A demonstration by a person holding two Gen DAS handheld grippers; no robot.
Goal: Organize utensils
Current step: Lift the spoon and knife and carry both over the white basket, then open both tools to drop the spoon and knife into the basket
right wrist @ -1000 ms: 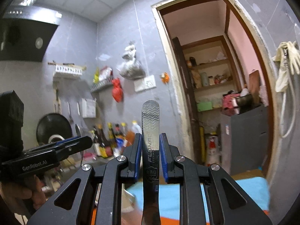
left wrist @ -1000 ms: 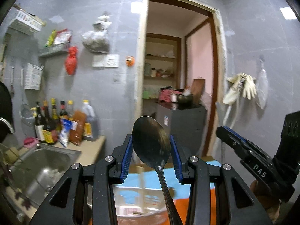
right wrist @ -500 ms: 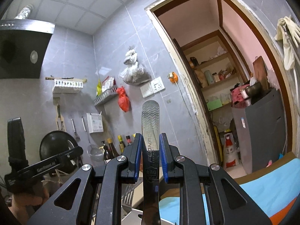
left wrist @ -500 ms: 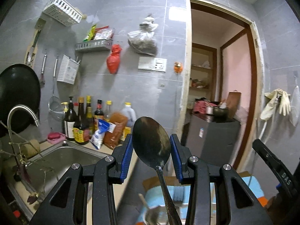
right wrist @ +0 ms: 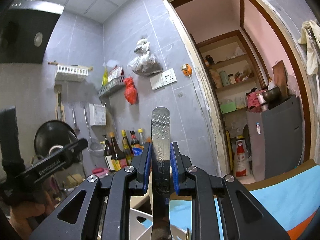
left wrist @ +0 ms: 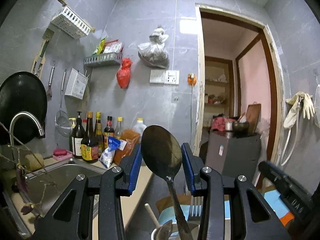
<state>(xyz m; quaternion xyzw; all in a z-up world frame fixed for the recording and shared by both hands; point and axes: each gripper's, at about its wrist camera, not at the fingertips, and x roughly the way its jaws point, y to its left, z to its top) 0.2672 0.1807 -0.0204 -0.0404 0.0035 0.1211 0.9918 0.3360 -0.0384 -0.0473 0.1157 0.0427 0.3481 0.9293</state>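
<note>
The spoon (left wrist: 161, 153) stands upright in the left gripper (left wrist: 161, 168), bowl at 12 o'clock and handle running down to 6 o'clock. The blue pads flank the bowl, and the jaws stand partly apart; where exactly the pads press the spoon I cannot tell, but it does not fall, so I judge it is held. Holding it with the handle downward makes sense, because under it, at 6 o'clock, a cup (left wrist: 160, 234) already contains another spoon, a fork (left wrist: 195, 206) and a wooden stick, so the handle can go in first.

The right gripper (right wrist: 161, 168) has its jaws nearly closed on a flat steel utensil handle (right wrist: 160, 138), which is also upright; its working end is hidden below the frame, so what kind of utensil it is I cannot say. A white slotted rack (right wrist: 144, 218) lies under it at 7 o'clock, perhaps its destination.

The left view alone shows the cup, the sink (left wrist: 66, 172) at 8 o'clock and the sauce bottles (left wrist: 90, 138) at 9 o'clock. The right view alone shows the embossed handle, the rack and the blue cloth (right wrist: 280, 192) at 4 o'clock. Each view also shows the other gripper at its edge.
</note>
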